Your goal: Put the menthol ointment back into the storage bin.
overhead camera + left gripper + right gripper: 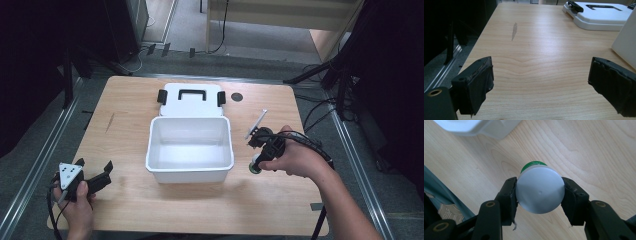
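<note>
Right gripper view shows our right gripper [539,195] pinching a small white bottle with a green cap [539,192] above the table [599,150], just beside the open white storage box [190,145]. We judge carrying it over that box comes next. Our left gripper [540,85] rests spread, empty.

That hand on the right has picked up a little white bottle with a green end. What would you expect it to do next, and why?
Probably carry it leftward until it hangs over the open white box. The right gripper is clamped on the small bottle, which looks lifted clear of the table, and the box stands just beside it with its lid laid behind. The left gripper sits open.
</note>
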`<state>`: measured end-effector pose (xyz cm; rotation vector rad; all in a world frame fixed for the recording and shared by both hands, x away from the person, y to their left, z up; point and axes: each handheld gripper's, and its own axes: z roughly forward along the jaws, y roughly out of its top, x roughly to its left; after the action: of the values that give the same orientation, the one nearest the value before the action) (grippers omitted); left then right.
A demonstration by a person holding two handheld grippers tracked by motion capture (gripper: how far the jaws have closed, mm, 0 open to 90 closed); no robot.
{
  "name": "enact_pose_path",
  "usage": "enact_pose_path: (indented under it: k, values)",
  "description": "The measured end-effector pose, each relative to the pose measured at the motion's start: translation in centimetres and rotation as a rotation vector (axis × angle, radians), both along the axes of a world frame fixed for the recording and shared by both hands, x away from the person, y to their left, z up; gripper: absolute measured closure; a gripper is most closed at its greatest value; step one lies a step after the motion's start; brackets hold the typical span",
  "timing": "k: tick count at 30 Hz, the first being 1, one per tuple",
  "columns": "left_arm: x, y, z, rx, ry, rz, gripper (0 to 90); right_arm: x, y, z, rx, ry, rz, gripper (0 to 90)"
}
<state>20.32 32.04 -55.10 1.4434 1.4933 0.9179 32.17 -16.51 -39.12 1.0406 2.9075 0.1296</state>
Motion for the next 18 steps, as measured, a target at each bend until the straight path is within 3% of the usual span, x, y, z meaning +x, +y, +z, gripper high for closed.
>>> enact_pose_path:
  k: [11, 18]
  values:
    - [0.0, 0.1, 0.0, -0.014, -0.003, 0.001, 6.7, 1.4, 1.4, 4.0, 0.0, -0.033, 0.024, 51.4]
    - [0.0, 0.2, 0.0, -0.026, -0.004, -0.001, 6.7, 1.6, 2.8, 5.6, -0.018, -0.05, 0.061, 51.5]
